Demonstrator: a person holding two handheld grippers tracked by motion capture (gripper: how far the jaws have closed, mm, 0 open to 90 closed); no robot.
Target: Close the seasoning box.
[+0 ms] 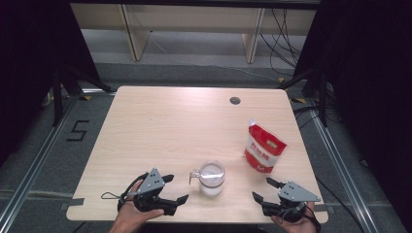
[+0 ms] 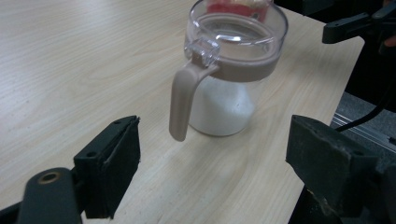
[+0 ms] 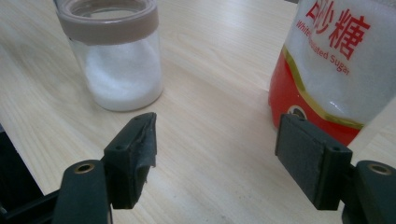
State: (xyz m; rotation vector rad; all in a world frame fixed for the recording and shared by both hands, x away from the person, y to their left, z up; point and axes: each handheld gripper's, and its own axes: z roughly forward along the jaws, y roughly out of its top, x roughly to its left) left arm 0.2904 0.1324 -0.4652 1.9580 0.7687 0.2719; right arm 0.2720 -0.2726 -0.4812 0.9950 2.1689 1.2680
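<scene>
A clear glass jar with a taupe lid ring and handle stands near the table's front edge, partly filled with white sugar. In the left gripper view the jar is just ahead, its handle pointing toward me. A red and white sugar bag stands upright to the jar's right. My left gripper is open, left of the jar, holding nothing. My right gripper is open too, right of the jar and in front of the bag. The jar sits at the upper left of the right gripper view.
The wooden table has a small round cable hole at the back right. Black curtains flank both sides. Metal floor rails run along the table's left and right. A table edge lies close behind the jar.
</scene>
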